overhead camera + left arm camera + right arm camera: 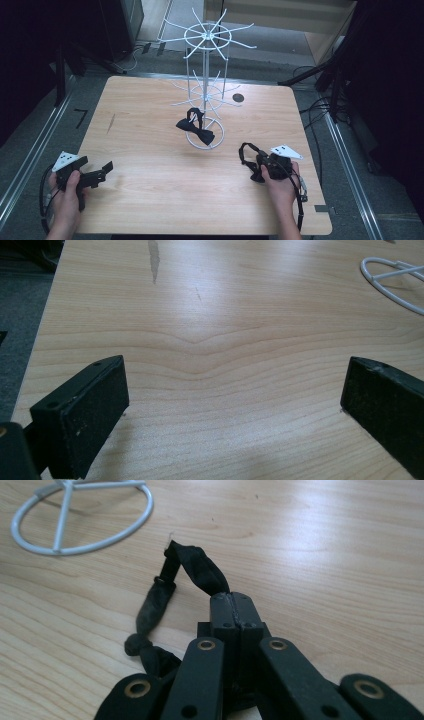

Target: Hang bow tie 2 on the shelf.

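Already one bow tie (195, 131) is hung on the white rack (205, 75); a second bow tie (249, 159), at four o'clock from its base, is pinched by its strap (200, 570) in the closed right gripper (235, 602). Seemingly thin fabric alone is caught, so it could slip out when lifted. The left gripper (97, 172) is held wide open, idle.

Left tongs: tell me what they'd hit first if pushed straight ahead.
Probably nothing soon: the left tongs stand open over bare table. The white rack base lies off to the right of their line, though depth is hard to judge.
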Demonstrator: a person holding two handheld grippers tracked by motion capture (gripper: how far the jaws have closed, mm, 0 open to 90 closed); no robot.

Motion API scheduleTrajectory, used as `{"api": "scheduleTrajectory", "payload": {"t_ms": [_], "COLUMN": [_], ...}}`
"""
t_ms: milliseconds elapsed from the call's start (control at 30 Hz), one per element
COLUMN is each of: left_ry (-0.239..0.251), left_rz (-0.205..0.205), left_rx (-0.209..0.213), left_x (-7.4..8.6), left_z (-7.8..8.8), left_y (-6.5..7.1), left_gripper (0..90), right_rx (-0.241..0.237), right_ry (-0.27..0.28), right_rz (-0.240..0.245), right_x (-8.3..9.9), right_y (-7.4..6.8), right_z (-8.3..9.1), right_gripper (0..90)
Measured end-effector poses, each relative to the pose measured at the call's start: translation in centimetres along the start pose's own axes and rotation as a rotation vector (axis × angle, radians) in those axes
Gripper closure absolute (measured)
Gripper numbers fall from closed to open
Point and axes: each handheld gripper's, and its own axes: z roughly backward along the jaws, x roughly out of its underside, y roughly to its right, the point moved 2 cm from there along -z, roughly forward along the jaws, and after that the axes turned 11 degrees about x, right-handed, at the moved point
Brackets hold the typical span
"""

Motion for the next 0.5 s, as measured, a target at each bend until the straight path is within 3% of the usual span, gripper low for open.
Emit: {"api": "scheduleTrajectory", "payload": {"t_ms": [500], "left_ry": [0.003], "left_rz": [-0.002], "left_rx": [-0.003], "left_x": [0.0], "left_z": [0.0], "left_y": [0.0], "left_gripper": [0.0], "right_rx": [-0.023], "right_ry": [0.111], "right_rz": [0.008], "right_x": [-1.3], "right_y": [-1.1], "right_z": [2.8], "right_gripper": [90.0]}}
